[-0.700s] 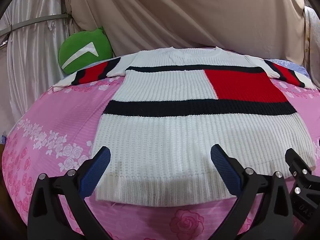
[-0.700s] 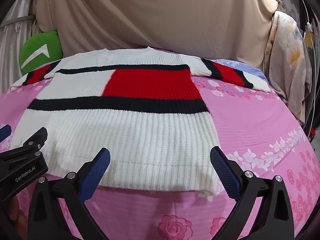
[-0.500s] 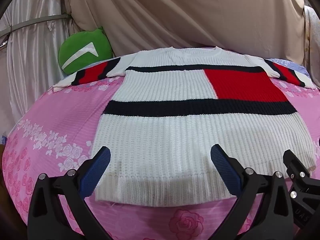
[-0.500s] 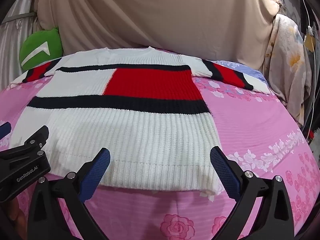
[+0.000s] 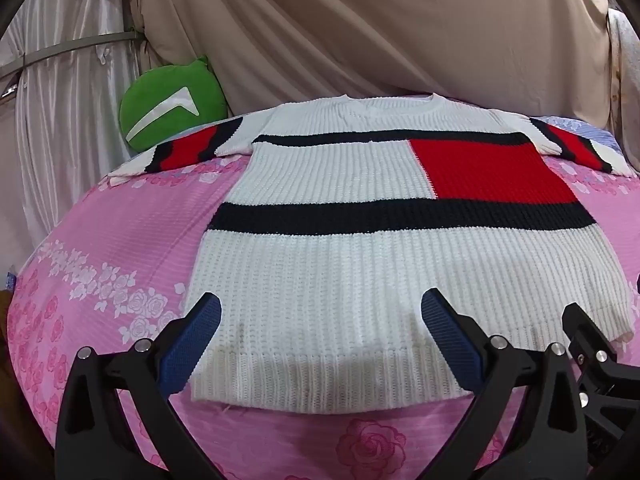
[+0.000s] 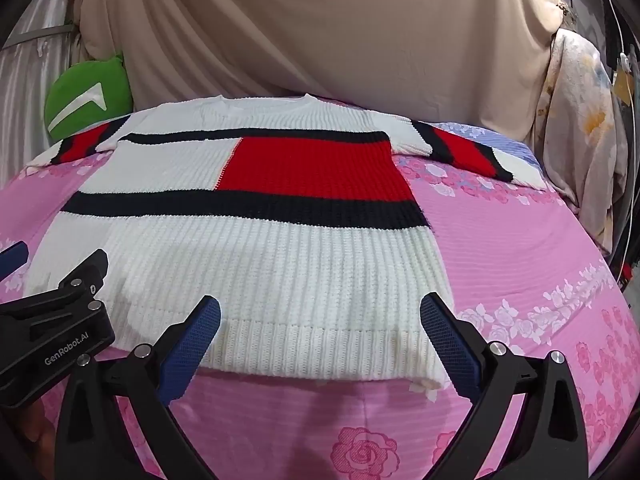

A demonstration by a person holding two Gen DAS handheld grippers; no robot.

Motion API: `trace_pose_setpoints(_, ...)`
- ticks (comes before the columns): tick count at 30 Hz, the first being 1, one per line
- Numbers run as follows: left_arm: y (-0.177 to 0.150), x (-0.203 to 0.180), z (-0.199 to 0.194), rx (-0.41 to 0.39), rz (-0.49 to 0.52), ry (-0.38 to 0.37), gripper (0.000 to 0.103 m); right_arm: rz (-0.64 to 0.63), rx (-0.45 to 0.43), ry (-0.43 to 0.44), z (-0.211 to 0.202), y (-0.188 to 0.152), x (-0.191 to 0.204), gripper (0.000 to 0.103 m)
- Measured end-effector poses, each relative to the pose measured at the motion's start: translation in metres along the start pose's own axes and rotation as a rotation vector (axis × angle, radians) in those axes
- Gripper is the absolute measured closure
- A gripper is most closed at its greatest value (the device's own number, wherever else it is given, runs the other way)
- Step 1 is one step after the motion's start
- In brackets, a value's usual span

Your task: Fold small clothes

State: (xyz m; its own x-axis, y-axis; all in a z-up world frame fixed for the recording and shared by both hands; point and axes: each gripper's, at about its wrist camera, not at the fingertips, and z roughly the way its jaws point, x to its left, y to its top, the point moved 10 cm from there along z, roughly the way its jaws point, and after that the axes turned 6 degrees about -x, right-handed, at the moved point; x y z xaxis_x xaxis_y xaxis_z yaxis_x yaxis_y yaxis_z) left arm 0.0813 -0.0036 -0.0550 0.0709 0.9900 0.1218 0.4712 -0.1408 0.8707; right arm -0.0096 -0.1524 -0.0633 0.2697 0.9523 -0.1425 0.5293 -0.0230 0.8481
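A white ribbed knit sweater (image 5: 360, 280) lies flat and face up on a pink floral bedsheet (image 5: 100, 240), its neckline toward the far drapes and its ribbed hem toward the cameras. Two black bands run across its chest, one thin and one broad, with a red block between them on the side toward the right gripper. Both short sleeves are spread outward, each striped in black, red and white; the sleeve on the left side reaches toward a green round cushion (image 5: 172, 104) that leans against the pale curtain (image 5: 60, 100) at the far left corner. The left gripper (image 5: 320, 340) hovers over the hem's left part with its blue-padded jaws spread wide and nothing between the pads; whether the pads touch the knit cannot be told. The right gripper (image 6: 320, 340) hangs over the hem's right part, likewise released and empty, its right pad near the sweater's lower right corner. Each gripper's black frame shows at the edge of the other's view. Beige draped fabric (image 6: 320, 40) closes the background, and a flowered cloth (image 6: 580, 120) hangs at the right beside the bed.
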Motion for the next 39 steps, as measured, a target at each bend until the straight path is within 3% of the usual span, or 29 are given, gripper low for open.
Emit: trace_pose_setpoints(39, 0.0028, 0.006, -0.0067, -0.04, -0.004, 0.029, 0.005, 0.031, -0.019, 0.02, -0.004, 0.0026, -0.0049, 0.005)
